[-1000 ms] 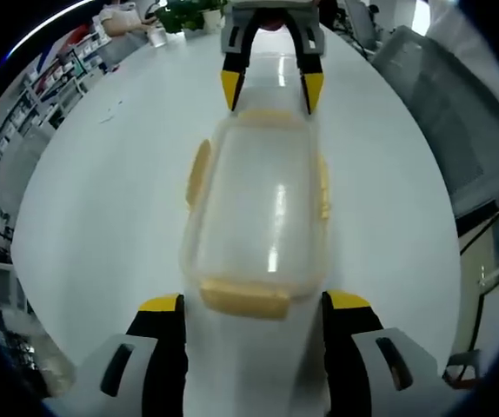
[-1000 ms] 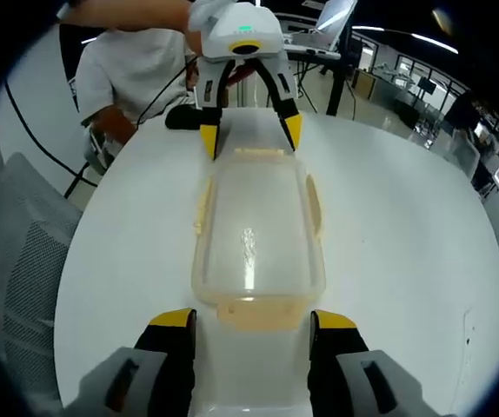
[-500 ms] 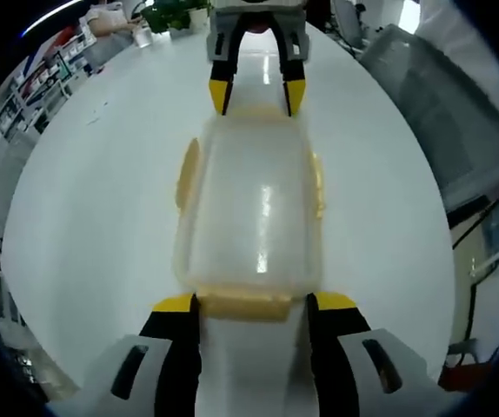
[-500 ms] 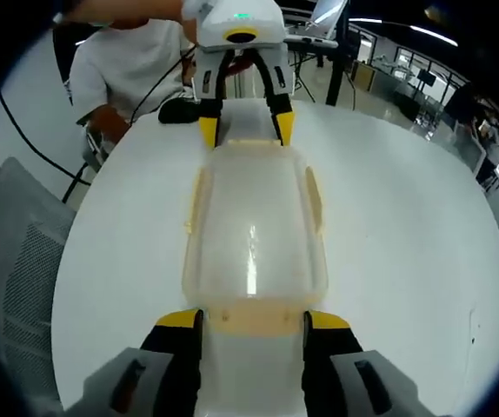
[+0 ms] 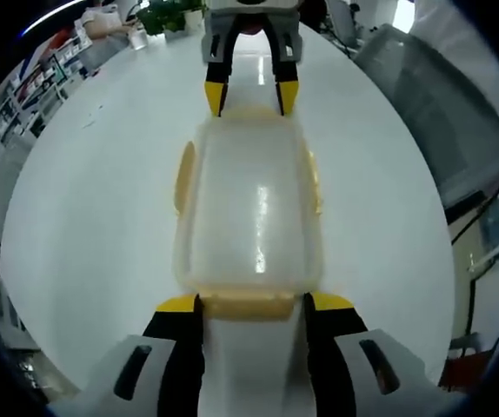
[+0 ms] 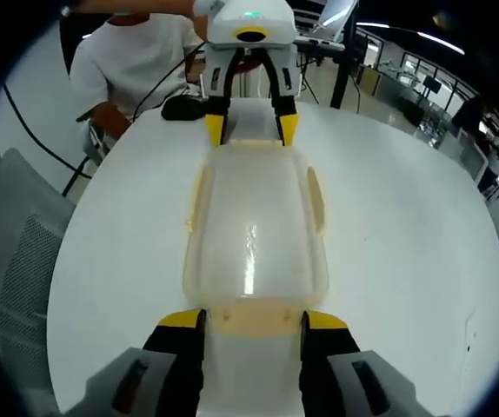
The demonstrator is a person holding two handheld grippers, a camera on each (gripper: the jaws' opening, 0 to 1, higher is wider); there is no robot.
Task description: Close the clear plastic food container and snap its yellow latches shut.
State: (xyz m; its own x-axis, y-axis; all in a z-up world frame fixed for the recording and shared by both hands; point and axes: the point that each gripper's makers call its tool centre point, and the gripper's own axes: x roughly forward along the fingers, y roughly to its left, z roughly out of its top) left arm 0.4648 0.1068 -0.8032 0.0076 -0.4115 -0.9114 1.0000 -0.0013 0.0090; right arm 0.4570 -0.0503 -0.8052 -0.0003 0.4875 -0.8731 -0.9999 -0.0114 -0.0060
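White round surface [image 5: 76,226] carries my clear rectangular plastic food container [image 5: 249,208], lid on, lying lengthwise between both grippers. My left gripper [image 5: 248,304] and right gripper [image 6: 251,320] each straddle an end yellow latch [image 5: 248,304] — fingers spread, gripping nothing. Next, I judge: press both flaps down.

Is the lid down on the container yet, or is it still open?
Down: the clear lid lies flat on the container in both views. Whether the yellow latches are snapped shut, I cannot tell.
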